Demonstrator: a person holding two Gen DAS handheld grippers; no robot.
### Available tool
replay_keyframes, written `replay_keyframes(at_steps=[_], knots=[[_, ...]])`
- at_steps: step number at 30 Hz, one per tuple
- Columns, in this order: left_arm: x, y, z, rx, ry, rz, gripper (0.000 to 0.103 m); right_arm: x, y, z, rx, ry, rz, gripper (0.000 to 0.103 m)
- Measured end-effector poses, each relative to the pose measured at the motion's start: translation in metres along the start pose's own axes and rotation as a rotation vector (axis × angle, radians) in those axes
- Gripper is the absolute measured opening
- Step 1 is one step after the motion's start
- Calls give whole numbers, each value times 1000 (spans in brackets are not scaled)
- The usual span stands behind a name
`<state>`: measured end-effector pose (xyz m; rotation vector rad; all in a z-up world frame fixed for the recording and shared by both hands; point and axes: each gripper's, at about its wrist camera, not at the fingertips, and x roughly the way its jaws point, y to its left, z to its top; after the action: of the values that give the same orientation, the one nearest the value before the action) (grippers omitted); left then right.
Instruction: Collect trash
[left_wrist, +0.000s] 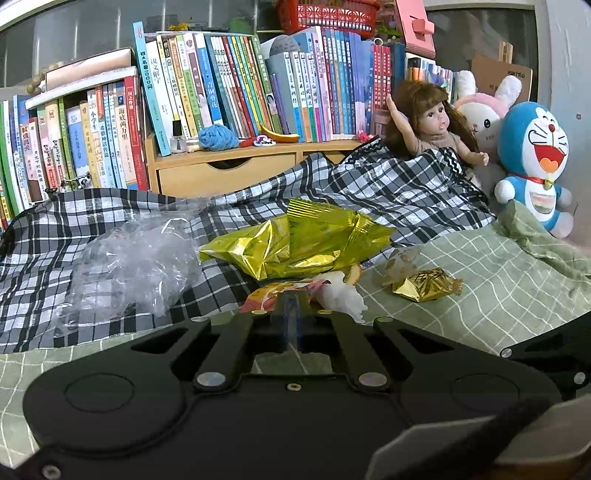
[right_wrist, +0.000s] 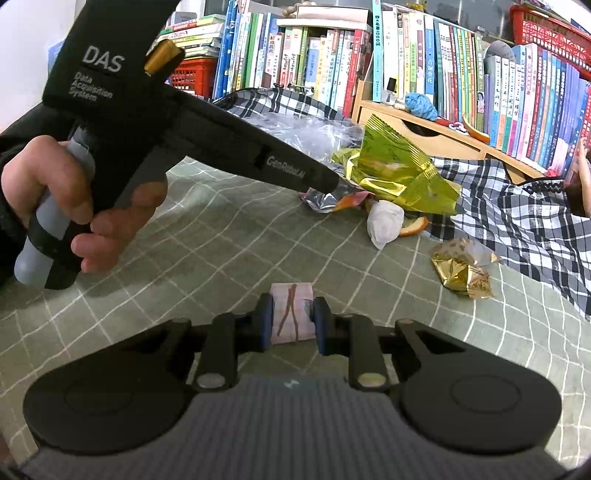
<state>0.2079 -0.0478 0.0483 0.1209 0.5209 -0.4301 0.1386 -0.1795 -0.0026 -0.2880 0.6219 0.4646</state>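
Here my left tongs (left_wrist: 291, 306) are pinched tight on the edge of an orange-and-silver snack wrapper (left_wrist: 275, 291), jaws fully together with the foil caught between the tips; from my right camera I can see their black nose (right_wrist: 325, 182) pressed into that same wrapper (right_wrist: 332, 199) at the edge of the trash pile. My left hand (right_wrist: 55, 192) is wrapped around the grey handle. My right tongs (right_wrist: 293, 317) are clamped on a small pinkish packet with brown streaks (right_wrist: 291, 314), their blue pads pressing its two sides, held over the green checked bedsheet (right_wrist: 207, 243). The rest of the trash lies ahead of me on the bed: a big crumpled gold foil bag (left_wrist: 295, 243) sits just behind the gripped wrapper, a wad of white tissue (left_wrist: 343, 299) touches the wrapper's right side, and a piece of orange peel (left_wrist: 354, 274) peeks out behind the tissue. A smaller gold foil wrapper (left_wrist: 424, 286) lies apart to the right on the sheet, and a clump of clear plastic film (left_wrist: 136, 266) rests to the left on the black-and-white plaid blanket (left_wrist: 388, 195). Beyond, a doll (left_wrist: 432, 125), a pink-eared plush rabbit (left_wrist: 484, 110) and a blue Doraemon plush (left_wrist: 532, 162) lean by the wall, in front of rows of books (left_wrist: 258, 85).
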Motion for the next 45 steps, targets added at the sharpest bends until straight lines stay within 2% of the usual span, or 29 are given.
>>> replay_keyframes(at_steps=[8,11,12,13,15,19,23,24,25,27,28,31,37,45], knots=[[0,2,-4,11,18,16,5,-1,-2,0,9,-3,5,30],[-2,-1,-5,44,-9,61,23,1,-5,-1,21,-1,8,30],[-1,-2,-5,67,-6,81,47,2,-7,-2,30,-2,11,30],[1,-3,-5,82,-3,89,63,3,-9,-2,39,-4,14,31],[6,-1,-4,78,11,89,65,2,-11,-3,50,-10,20,31],[27,6,1,46,71,13,73,3,-13,-4,59,-18,32,35],[51,4,0,52,117,29,72,4,-16,-4,72,-21,47,36],[56,5,-1,39,127,32,70,4,-16,-4,76,-20,50,36],[60,7,-3,18,133,42,57,5,-17,-4,78,-17,52,33],[66,12,-5,-27,132,70,41,6,-16,-3,77,-11,51,28],[67,14,-5,-38,123,72,35,6,-15,-3,70,-9,46,28],[66,16,-5,-31,120,93,25,7,-9,-3,39,-9,23,27],[57,16,-5,-46,106,105,23,5,-10,-3,63,-8,17,27],[8,16,-2,-55,63,98,23,-14,-6,4,73,-43,18,27]])
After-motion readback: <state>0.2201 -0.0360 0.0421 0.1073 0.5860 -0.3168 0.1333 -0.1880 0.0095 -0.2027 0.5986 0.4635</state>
